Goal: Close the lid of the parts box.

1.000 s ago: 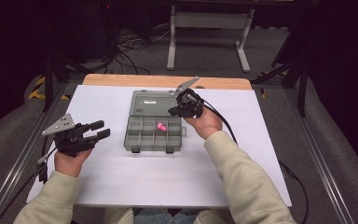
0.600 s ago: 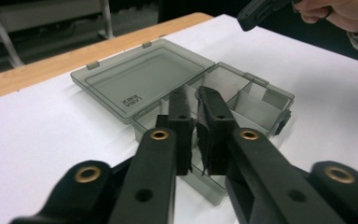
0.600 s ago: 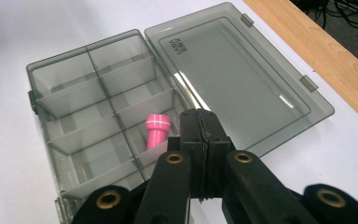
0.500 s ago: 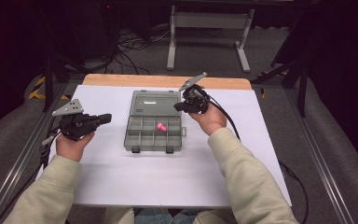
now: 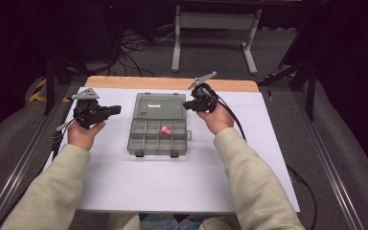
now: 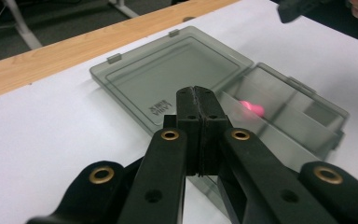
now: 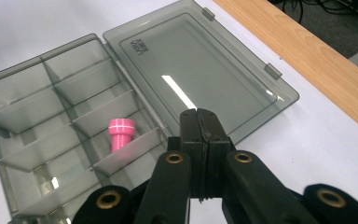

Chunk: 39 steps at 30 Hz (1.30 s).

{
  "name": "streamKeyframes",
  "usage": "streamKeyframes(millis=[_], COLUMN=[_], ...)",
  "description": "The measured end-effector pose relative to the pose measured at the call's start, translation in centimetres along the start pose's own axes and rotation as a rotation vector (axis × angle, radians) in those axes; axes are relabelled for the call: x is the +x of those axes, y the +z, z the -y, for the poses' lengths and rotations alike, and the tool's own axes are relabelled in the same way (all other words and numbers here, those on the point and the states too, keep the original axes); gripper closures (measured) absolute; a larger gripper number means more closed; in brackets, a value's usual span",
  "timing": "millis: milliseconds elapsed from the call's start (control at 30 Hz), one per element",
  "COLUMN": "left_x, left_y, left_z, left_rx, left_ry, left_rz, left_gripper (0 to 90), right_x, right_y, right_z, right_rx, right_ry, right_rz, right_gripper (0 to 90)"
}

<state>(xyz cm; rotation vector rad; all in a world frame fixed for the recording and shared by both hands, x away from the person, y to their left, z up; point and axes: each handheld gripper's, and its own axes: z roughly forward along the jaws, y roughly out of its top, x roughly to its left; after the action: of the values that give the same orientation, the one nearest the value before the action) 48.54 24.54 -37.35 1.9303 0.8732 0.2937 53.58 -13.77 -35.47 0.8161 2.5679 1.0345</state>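
Organizer box [image 5: 158,124] unmoved; left gripper [image 5: 116,109] swung nearer; both grippers closed, empty.

The organiser box [image 5: 158,125] is smoky grey, the small peg [image 7: 121,133] inside is pink, the bench [image 5: 268,158] cover is white.

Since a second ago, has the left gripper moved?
Yes. The left gripper has moved up the table, away from the person, toward the hinged lid of the open box.
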Motion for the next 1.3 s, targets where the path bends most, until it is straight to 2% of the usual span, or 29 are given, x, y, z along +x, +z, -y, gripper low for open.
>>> streamKeyframes(millis=[100,267,333,400,533,667,833,900,1067,1100,1200,1300], left_x=[0.8,1.3,1.7,2.3,2.8,3.1,3.5,3.6,3.8,3.8,3.8,3.9], left_y=[0.8,2.0,2.5,3.2,4.1,4.6,5.6,5.8,6.4,6.5,6.9,7.4], left_z=[-0.3,-0.6,-0.6,-0.7,-1.0,-0.9,-0.9,-0.9,-1.1,-1.1,-1.0,-0.8], left_rx=[0.008,0.034,0.034,0.053,0.076,0.076,0.118,0.120,0.133,0.135,0.150,0.164], left_ry=[-0.040,-0.045,-0.058,-0.088,-0.091,-0.113,-0.129,-0.149,-0.167,-0.177,-0.167,-0.177], left_rz=[-0.013,-0.035,-0.031,-0.026,-0.041,-0.039,-0.089,-0.099,-0.132,-0.128,-0.142,-0.156], left_gripper=[90.0,90.0,90.0,90.0,90.0,90.0,90.0,90.0,90.0,90.0,90.0,90.0], right_x=[-0.4,-0.9,-1.0,-1.3,-1.7,-2.0,-2.4,-2.6,-2.9,-3.0,-3.2,-3.3], right_y=[0.5,1.2,1.3,1.9,2.5,2.7,3.2,3.4,3.5,3.5,3.7,4.0], right_z=[0.1,0.3,0.4,0.5,0.7,0.8,1.0,1.2,1.4,1.4,1.6,1.8], right_rx=[0.007,0.012,0.012,0.015,0.023,0.020,0.022,0.029,0.026,0.026,0.037,0.051], right_ry=[0.015,0.031,0.037,0.038,0.051,0.059,0.078,0.080,0.093,0.094,0.100,0.103], right_rz=[0.012,0.029,0.024,0.032,0.038,0.039,0.038,0.041,0.048,0.049,0.053,0.057], right_gripper=[90.0,90.0,90.0,90.0,90.0,90.0,90.0,90.0,90.0,90.0,90.0,90.0])
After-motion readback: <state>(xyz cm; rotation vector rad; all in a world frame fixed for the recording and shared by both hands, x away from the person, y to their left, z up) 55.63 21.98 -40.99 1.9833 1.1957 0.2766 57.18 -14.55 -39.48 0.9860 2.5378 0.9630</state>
